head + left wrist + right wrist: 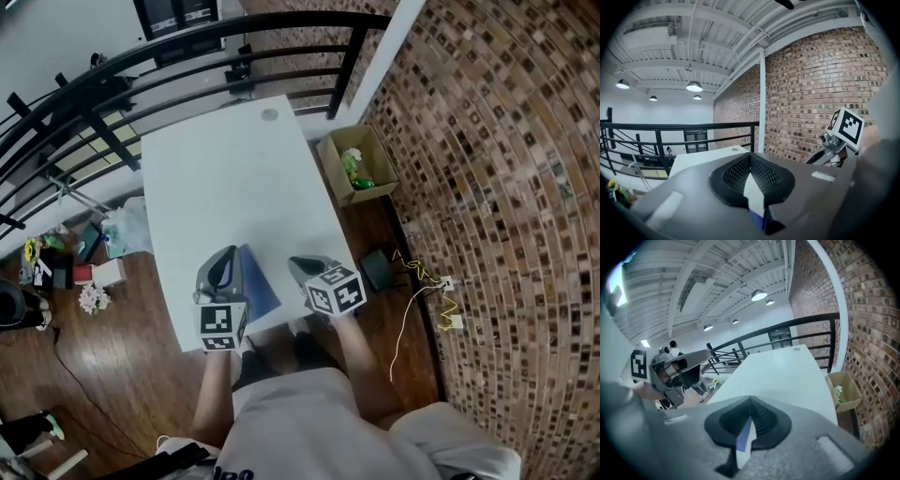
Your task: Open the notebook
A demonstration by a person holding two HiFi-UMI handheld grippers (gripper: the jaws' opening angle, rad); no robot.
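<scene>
Blue notebook (258, 281) held at the tabletop's (234, 178) near edge
Left gripper (750, 164) and right gripper (750, 408) jaws each pinch tight on its leaves.

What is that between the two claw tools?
A blue notebook sits between the left gripper and the right gripper in the head view. Each gripper view shows a blue-and-white edge of it pinched in the jaws.

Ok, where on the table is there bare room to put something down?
The white table is bare from the notebook back to the small round cap by the railing. It is crowded only at the near edge, where the left gripper and right gripper sit on either side of the notebook.
</scene>
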